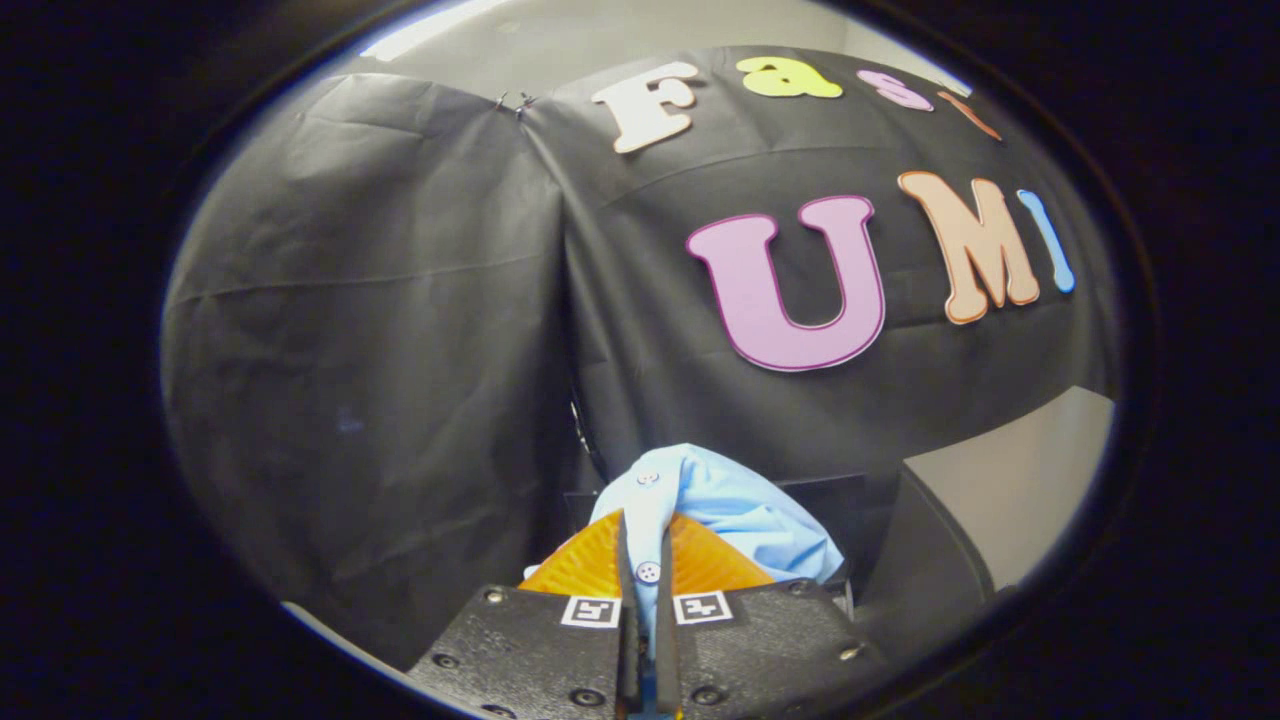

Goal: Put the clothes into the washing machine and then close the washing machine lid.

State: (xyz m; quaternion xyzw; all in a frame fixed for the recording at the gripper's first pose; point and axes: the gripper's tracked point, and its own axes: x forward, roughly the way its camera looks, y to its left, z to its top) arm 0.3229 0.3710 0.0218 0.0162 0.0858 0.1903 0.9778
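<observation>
Clamping a light blue buttoned shirt [730,500], the gripper [645,545] has its two fingers pressed nearly together on a fold of the cloth, which bunches up just ahead of and above the fingertips. Two white buttons show on the shirt, one between the fingers and one higher up. Beyond hangs the black cloth wall [400,320]. Right of the fingers, a pale grey panel [1010,490] with a dark slanted edge stands near the shirt; whether this belongs to the washing machine cannot be told.
</observation>
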